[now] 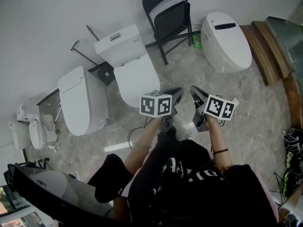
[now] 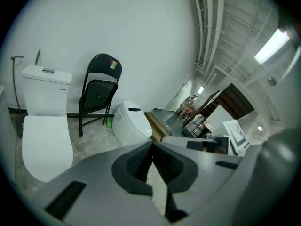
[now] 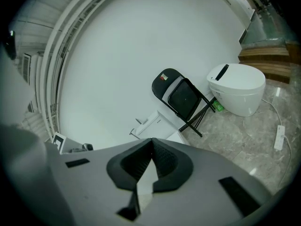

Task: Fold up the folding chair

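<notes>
The folding chair (image 1: 166, 18), upper centre, stands untouched, legs spread. Left gripper (image 1: 178, 91) and right gripper (image 1: 193, 89) are pinched closed, empty, well apart from it.

Folding chair (image 1: 168, 18) black, red-and-green sticker on backrest. Toilets (image 1: 137, 74) white. Wall (image 1: 47, 13) white. Floor (image 1: 265, 122) grey, marbled. Bottle (image 1: 197, 40) green. Steps (image 1: 265, 51) brown wood. Left gripper (image 1: 178, 92) and right gripper (image 1: 194, 91) grey, black pads, marker cubes with black-and-white squares.

Marbled floor (image 1: 263, 109), folding chair (image 1: 169, 17), toilets (image 1: 138, 74)
</notes>
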